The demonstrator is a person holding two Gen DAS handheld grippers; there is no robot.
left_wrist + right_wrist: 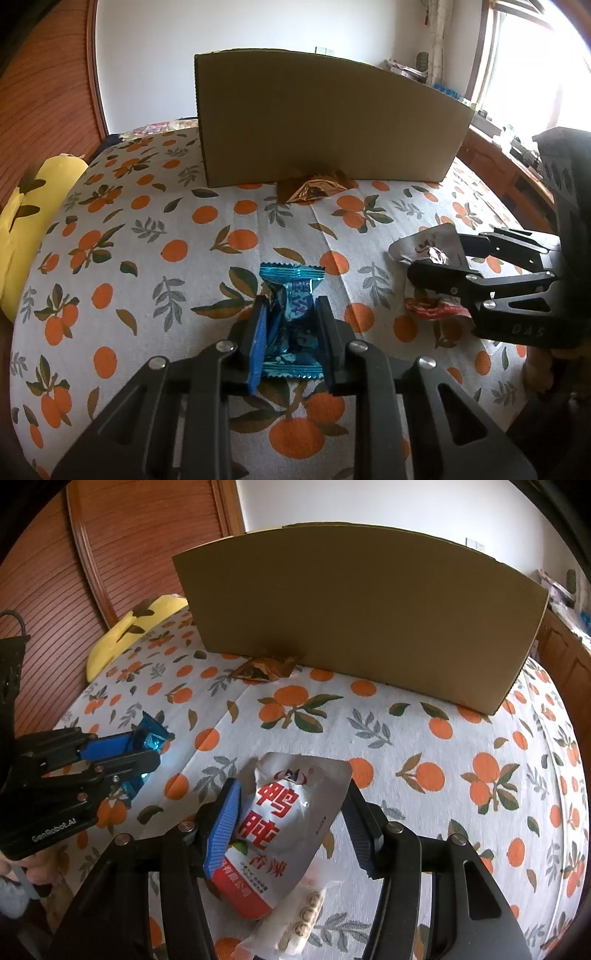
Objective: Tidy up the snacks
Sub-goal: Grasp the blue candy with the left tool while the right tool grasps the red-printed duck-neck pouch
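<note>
On the bedspread point(147, 229), a candy point(291, 317) lies left of a pouch point(291, 812), the box point(325, 122) behind both.

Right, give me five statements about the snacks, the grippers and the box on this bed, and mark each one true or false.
1. The left gripper has its fingers on either side of the shiny blue foil snack packet. True.
2. The crinkled brown foil wrapper lies against the base of the brown cardboard box. True.
3. The white and red snack pouch rests inside the cardboard box. False: it lies on the orange-print bedsheet, between the right gripper's fingers.
4. The blue packet lies to the right of the white pouch. False: it lies to the left.
5. A yellow pillow lies at the bed's left edge. True.
</note>
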